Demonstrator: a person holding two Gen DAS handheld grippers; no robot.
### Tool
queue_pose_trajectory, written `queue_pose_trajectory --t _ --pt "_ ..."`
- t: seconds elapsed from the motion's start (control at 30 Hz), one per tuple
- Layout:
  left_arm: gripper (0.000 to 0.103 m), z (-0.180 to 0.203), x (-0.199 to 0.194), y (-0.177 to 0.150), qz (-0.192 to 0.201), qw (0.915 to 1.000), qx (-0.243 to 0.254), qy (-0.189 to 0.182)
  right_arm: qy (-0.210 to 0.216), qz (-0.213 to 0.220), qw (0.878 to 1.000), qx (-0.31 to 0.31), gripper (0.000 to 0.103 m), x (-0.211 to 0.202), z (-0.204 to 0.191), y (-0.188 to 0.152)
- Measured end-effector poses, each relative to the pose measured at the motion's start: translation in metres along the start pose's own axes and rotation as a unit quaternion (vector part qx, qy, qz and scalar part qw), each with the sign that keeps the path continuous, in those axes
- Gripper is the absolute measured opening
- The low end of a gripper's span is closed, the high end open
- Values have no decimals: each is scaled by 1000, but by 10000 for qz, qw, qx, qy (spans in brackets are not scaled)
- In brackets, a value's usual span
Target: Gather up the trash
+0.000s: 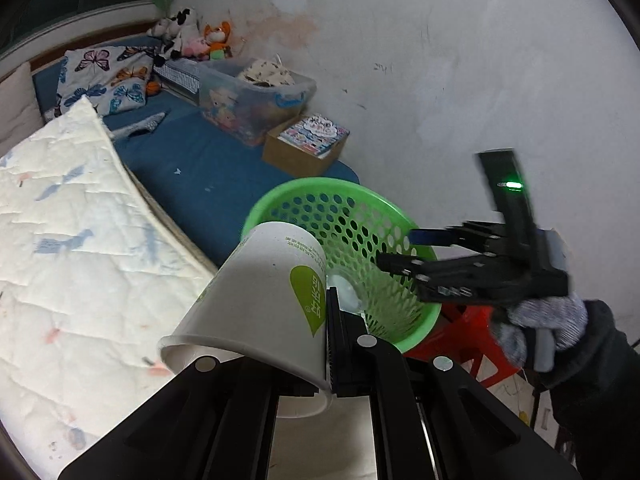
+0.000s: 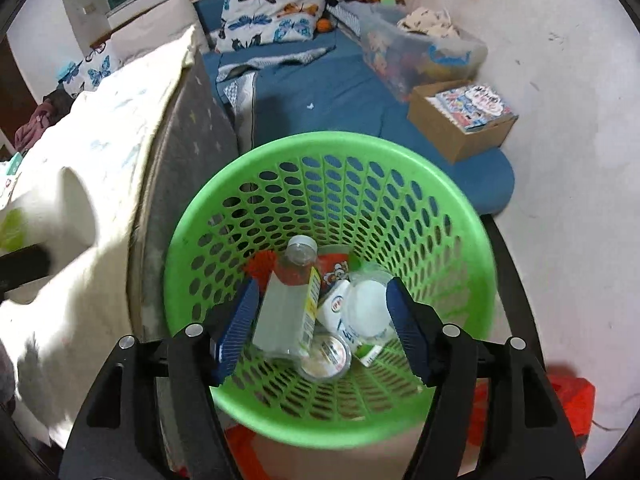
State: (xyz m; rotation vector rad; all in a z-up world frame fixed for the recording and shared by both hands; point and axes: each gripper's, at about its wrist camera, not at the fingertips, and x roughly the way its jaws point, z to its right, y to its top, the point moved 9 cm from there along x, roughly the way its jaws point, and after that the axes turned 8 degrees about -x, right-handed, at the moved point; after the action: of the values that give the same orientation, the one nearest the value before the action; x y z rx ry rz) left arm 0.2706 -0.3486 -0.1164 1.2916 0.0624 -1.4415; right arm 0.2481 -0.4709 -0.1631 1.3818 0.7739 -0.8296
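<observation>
My left gripper is shut on a white paper cup with a green logo, held tilted just left of the green perforated basket. The cup also shows blurred at the left edge of the right wrist view. My right gripper is open and empty over the mouth of the basket; it also shows in the left wrist view at the basket's rim. Inside the basket lie a clear plastic bottle, a white lid, a small round tub and other packaging.
The basket stands on a red stool beside a bed with a white quilt and blue sheet. A cardboard box of books, a clear storage bin, pillows and plush toys line the white wall.
</observation>
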Motion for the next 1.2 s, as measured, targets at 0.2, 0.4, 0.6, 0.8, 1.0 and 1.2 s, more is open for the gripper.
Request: queue_pose_trajectory --t 0.2,0.4,0.6,0.8,1.0,1.2 --pt "4 17 32 6 -249 9997 53 -26 -52 151 9999 57 67 -26 8 -20" --pt "8 27 58 7 -481 9988 57 50 -46 218 9996 168 67 -39 14 -37" --pt "17 30 70 1 -598 9981 64 98 21 198 9992 340 67 -42 21 -50" --pt "38 28 64 -4 -588 9981 49 167 66 226 9988 428 67 -43 18 -54" --pt "38 29 50 -6 -483 9987 95 165 139 296 9987 403 67 -51 12 -54" --pt "39 27 16 -7 -171 9994 157 263 173 412 9984 332 67 -58 -4 -53"
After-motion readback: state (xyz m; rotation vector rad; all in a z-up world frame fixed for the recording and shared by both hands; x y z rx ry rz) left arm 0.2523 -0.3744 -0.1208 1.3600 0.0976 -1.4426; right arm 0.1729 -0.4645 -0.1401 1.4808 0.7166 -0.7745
